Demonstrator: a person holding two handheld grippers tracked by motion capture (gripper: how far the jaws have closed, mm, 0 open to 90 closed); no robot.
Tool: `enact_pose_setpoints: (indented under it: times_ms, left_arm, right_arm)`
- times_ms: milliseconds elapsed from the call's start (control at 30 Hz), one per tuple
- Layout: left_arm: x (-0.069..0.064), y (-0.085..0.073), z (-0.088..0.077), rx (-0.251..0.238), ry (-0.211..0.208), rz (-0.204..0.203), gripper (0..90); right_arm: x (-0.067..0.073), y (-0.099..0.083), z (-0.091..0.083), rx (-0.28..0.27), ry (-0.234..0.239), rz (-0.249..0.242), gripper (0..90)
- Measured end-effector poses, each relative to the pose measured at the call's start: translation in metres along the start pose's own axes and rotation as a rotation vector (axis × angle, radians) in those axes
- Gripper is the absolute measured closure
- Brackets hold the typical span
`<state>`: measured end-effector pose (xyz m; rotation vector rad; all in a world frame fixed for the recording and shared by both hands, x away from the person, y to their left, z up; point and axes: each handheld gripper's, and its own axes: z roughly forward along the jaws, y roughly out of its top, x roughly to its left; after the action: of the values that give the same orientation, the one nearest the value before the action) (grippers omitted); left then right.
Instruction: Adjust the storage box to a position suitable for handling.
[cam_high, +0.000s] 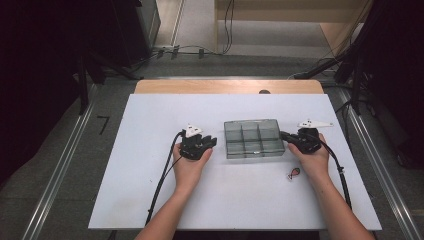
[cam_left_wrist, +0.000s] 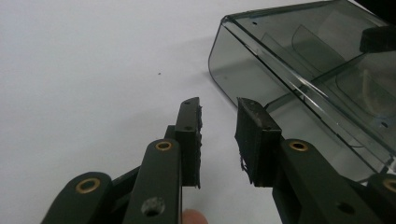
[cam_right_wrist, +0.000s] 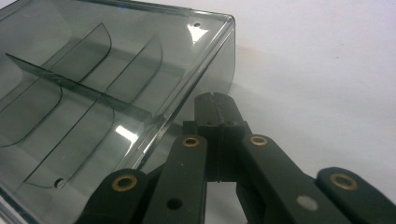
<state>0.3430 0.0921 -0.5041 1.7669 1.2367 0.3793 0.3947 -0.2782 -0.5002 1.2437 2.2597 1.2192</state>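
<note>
White bench (cam_high: 150, 150), smoky divided box (cam_high: 254, 138) between both grippers.
Left gripper (cam_left_wrist: 218, 135) slightly apart beside its corner; right gripper (cam_right_wrist: 215, 108) pressed together, empty; contact unclear.

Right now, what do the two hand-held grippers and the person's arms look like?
Both the left gripper and the right gripper are black, with flat linkage arms pinned by brass-ringed rivets. The left one's fingertips are square blocks with worn, frayed pads. Each carries a pale three-cornered plate on top and trails a black cable toward the person. The forearms are bare, with no sleeves or gloves.
</note>
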Motion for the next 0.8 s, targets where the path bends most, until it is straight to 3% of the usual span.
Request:
enact_pose_setpoints:
  times_ms: [267,400,567,667,800]
  left_arm:
    - [0.000,0.001,0.001,0.018,0.004,-0.003,73.3]
    - [0.001,0.001,0.001,0.034,0.001,-0.001,79.1]
    - [0.002,-0.001,-0.001,0.048,-0.004,0.012,88.6]
    - [0.003,-0.001,-0.002,0.041,0.010,0.012,89.1]
    - [0.009,-0.001,-0.004,0.042,0.011,-0.007,89.4]
  right_arm:
    - [0.012,0.004,0.004,0.017,0.039,-0.026,88.7]
    - [0.020,0.008,0.005,0.029,0.058,-0.045,88.7]
    - [0.027,0.007,0.009,0.046,0.046,-0.045,88.8]
    - [0.028,0.006,0.010,0.048,0.052,-0.027,88.8]
    - [0.038,0.009,0.009,0.076,0.038,-0.048,88.8]
